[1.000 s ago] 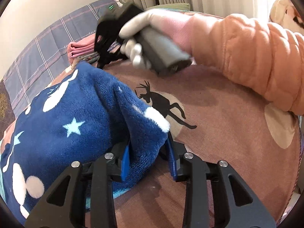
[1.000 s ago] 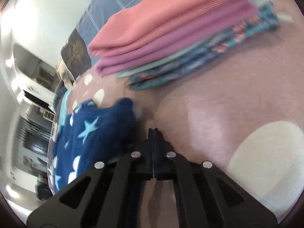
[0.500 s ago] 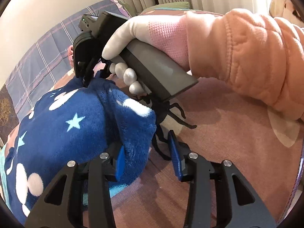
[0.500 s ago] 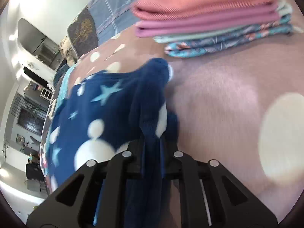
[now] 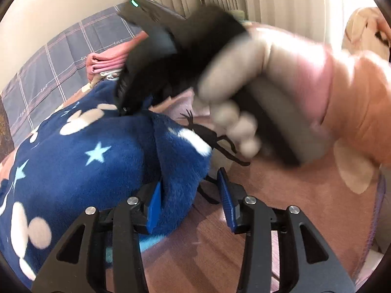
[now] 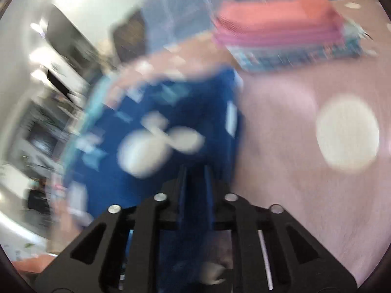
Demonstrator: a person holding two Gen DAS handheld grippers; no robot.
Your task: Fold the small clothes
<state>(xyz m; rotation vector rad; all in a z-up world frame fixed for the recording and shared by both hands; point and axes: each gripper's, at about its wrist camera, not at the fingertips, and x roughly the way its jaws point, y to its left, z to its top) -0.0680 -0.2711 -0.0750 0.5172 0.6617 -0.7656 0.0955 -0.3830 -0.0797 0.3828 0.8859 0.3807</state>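
Left tongs (image 5: 189, 195) are standing open in my left wrist view, blue pads well apart, with a thick fold of the navy fleece garment (image 5: 97, 161) bulging between them; the fleece is pressing the left pad (image 5: 154, 205) and staying clear of the right one. I am seeing white stars and round mouse-head shapes printed on the fleece, which is lying heaped on a pink blanket (image 5: 281, 195) patterned with cream dots and a black deer silhouette (image 5: 210, 136).

Right tongs (image 6: 195, 183) are appearing blurred in my right wrist view, the two fingers nearly together with a strip of the same navy fleece garment (image 6: 166, 127) pinched between them. From the left camera I am watching a gloved right hand (image 5: 234, 92), in a white glove with a pink cuff and an orange sleeve, gripping the handle of the right tool above the far edge of the garment.

Beyond the garment, a stack of folded clothes (image 6: 283, 31) is resting on the blanket, coral on top, then pink, then teal patterned layers. Behind it, a grey plaid bedcover (image 5: 61, 58) is showing.
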